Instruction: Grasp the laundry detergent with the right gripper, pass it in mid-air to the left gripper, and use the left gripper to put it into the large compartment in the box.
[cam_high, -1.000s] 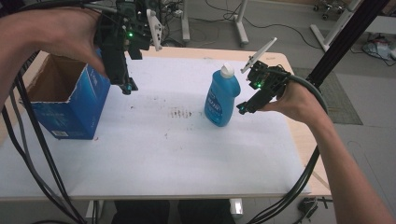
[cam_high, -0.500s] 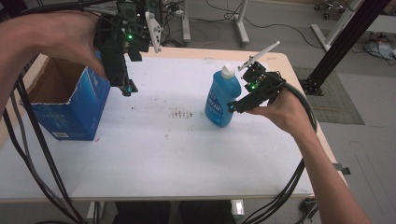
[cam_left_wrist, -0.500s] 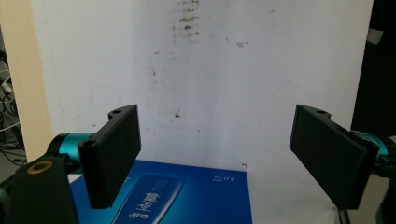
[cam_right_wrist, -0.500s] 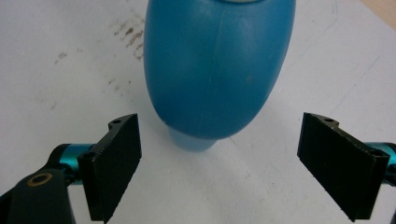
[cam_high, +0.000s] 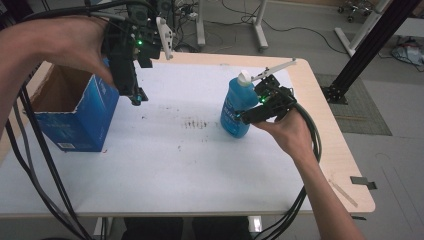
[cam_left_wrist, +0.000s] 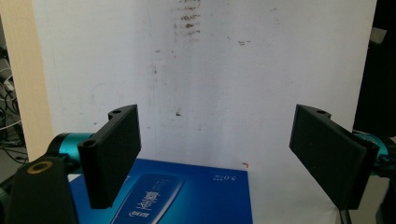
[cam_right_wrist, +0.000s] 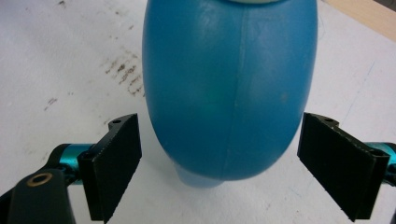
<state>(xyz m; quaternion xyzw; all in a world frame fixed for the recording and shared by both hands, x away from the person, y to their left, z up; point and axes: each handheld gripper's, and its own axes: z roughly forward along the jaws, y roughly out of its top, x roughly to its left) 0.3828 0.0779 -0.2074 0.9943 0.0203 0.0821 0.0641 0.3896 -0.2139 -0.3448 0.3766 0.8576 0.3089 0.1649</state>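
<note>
The blue bottle (cam_high: 237, 111) is taken as the landmark: it stands upright on the white table (cam_high: 210, 170), toward the right side, with a white cap on top. The right gripper (cam_right_wrist: 219, 168) is brought up against its side from the right, level with the lower body, and in the right gripper view the jaws are seen spread apart with the bottle's rounded belly between them, a gap left on each side. Nothing is clamped yet; the placement is judged to be a line-up for a grasp round the body, where the bottle is widest and a firm hold can be had.

Well to the left of the bottle, an open blue cardboard box (cam_high: 75, 112) is set near the table's left edge, its top flaps folded open. Its inside is seen as bare brown cardboard, though the bottom is partly hidden by the wall. The left gripper (cam_high: 136, 95) is held raised just beside the box's right wall, pointing down, and its jaws are likewise wide apart with nothing between them; in the left gripper view the box's printed blue face (cam_left_wrist: 187, 196) lies below them. Dark scuff marks (cam_high: 196, 123) are seen on the table just left of the bottle
</note>
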